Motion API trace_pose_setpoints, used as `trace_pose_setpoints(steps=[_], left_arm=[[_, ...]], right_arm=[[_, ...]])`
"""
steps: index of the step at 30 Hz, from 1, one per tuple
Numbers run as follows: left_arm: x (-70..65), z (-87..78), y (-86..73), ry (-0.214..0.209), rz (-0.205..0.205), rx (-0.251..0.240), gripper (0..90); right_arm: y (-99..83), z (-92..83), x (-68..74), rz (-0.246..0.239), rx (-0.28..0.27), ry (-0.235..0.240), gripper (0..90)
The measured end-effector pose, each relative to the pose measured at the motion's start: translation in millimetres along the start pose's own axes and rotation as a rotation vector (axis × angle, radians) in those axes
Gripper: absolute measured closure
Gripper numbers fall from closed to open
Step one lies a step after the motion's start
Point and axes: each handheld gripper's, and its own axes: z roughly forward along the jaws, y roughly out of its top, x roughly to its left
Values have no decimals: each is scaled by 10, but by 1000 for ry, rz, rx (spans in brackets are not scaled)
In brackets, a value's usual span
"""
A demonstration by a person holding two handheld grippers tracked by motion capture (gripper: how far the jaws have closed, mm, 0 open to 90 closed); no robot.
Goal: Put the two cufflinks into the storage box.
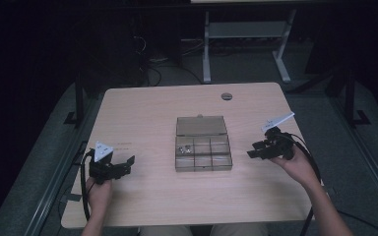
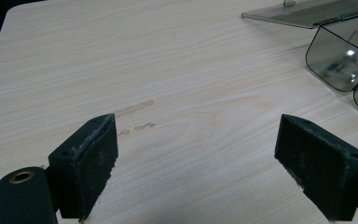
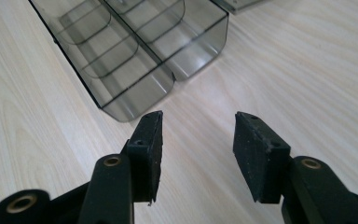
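Two hand-held grippers over a light wood desk (image 1: 147,113), one at each side, both empty. Left hand-held gripper (image 1: 128,164) near the front-left part of the desk, jaws spread wide apart with bare woodgrain between them, plus a strip of tape residue (image 2: 134,108) and a small scuff on the desk just ahead in the left gripper view. Right hand-held gripper (image 1: 253,150) off to the right of the box, jaws also apart but a bit less so, clamped on nothing, pointed toward the box's near corner in the right gripper view. Smoky see-through compartment box (image 1: 203,152) sitting mid-desk between the two, well apart from the left one, nearer the right one. Lid (image 1: 201,126) flipped open and lying back on the far side. Six compartments in two rows, with some small shiny bits (image 1: 183,149) in the far-left one, too tiny to tell what exactly. Other compartments look empty as far as can be made out. Round grey cable grommet (image 1: 226,96) near the far edge of the desk. Dark floor and a white desk frame (image 1: 206,49) beyond.
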Motion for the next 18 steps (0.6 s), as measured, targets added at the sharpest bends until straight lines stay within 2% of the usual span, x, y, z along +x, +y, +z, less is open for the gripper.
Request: trace_pose_setpoints(steps=[18], left_arm=[[-18, 10, 1, 2, 13, 7, 129]], right_arm=[[-500, -224, -132, 81, -30, -27, 511]])
